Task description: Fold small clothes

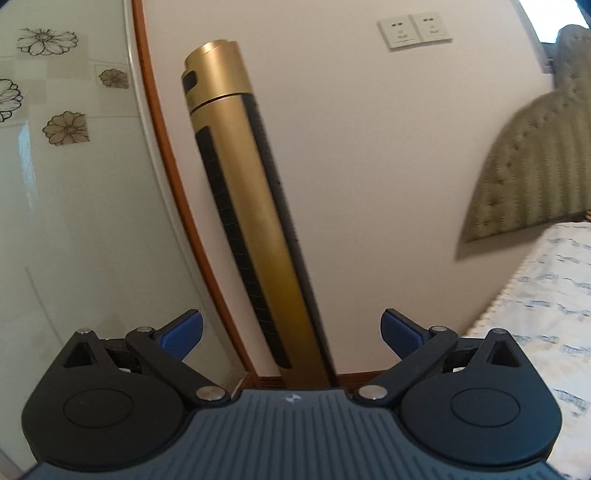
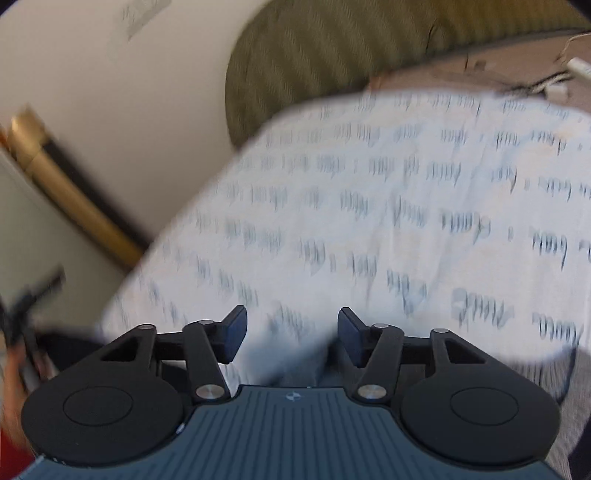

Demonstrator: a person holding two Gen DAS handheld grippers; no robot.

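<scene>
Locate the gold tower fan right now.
In the left wrist view the gold tower fan stands against the wall, centre frame, between the wood-framed door and the bed's headboard.

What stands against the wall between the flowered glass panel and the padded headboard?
A tall golden tower fan stands there, beside the panel's wooden frame; the left wrist view shows it best.

A home bedroom. A bed [image 2: 369,206] with a white coverlet printed in blue script stands against a plain wall, headed by a tufted olive upholstered headboard [image 1: 532,166]. Beside it rises a gold tower air conditioner [image 1: 240,206]; twin wall sockets [image 1: 413,31] and a glazed door with flower decals [image 1: 66,127] in a wooden frame complete the domestic setting.
</scene>
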